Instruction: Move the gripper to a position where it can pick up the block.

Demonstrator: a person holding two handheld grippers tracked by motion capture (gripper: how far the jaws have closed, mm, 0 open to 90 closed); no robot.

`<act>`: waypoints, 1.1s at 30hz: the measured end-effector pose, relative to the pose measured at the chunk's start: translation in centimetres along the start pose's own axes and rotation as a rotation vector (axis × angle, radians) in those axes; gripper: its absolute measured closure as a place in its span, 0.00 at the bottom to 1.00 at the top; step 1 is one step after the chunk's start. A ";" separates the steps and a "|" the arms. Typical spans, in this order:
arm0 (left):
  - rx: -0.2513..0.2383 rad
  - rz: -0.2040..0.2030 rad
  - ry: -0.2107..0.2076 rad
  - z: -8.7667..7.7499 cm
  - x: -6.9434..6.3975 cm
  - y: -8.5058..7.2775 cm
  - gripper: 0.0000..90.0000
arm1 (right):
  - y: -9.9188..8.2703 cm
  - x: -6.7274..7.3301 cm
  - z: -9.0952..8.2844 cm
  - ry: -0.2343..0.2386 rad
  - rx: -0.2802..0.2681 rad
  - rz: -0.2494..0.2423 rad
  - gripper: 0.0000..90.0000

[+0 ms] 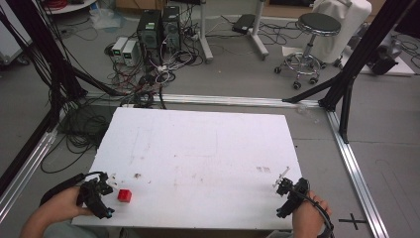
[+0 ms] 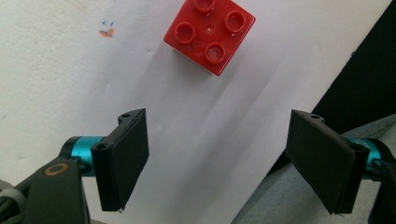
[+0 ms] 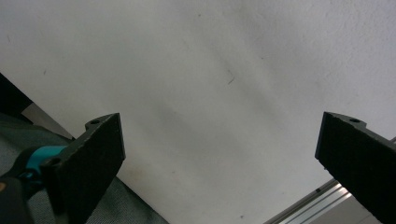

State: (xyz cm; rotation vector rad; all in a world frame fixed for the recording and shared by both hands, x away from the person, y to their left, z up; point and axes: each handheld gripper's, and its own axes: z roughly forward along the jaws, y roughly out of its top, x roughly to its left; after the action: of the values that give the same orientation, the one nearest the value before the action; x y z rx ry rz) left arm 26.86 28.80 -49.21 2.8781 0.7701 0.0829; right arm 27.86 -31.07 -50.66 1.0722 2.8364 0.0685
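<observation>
Nothing has been picked up yet, as far as I can judge. The red brick (image 1: pixel 125 196) sits on the white tabletop (image 1: pixel 208 148) near its left front corner, close to the front edge, and the left gripper (image 1: pixel 106 192) hangs just beside it with its jaws spread wide and nothing between them. From the left gripper view the brick (image 2: pixel 209 33) lies ahead of the jaws, apart from both pads, so the closing-in and the grasp are all still to come.

The brick rests flat, its four studs facing straight up. It is square from above, so I can make out no long axis; its sides run askew to the tabletop's front edge.

The right gripper (image 1: pixel 285 191) waits over the right front corner, jaws likewise wide apart over bare tabletop, holding nothing.
</observation>
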 end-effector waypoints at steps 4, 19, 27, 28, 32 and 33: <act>-0.001 -0.002 0.003 -0.1 0.0 0.0 0.24 | 0.0 0.0 0.0 0.003 -0.004 -0.002 0.01; -0.009 0.007 0.008 0.3 -0.2 0.0 0.24 | 0.1 0.1 0.0 0.008 -0.005 -0.009 0.01; -0.012 0.029 0.016 0.3 0.0 0.0 0.22 | 0.2 0.3 0.0 0.011 -0.011 -0.017 0.01; -0.010 0.038 0.016 0.2 0.1 -0.2 0.21 | 0.3 0.4 -0.1 0.012 -0.010 -0.024 0.01; 0.007 0.055 0.026 0.4 0.1 -0.4 0.21 | 0.4 0.5 -0.1 0.011 -0.010 -0.020 0.01; 0.010 0.068 0.030 0.4 0.1 -0.5 0.21 | 0.4 0.5 0.0 0.012 -0.009 -0.021 0.01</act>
State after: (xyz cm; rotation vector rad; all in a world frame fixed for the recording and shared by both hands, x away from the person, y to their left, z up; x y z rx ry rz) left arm 26.71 29.25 -49.69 2.9187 0.6802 0.1303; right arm 27.72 -30.41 -50.64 1.0443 2.8545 0.0859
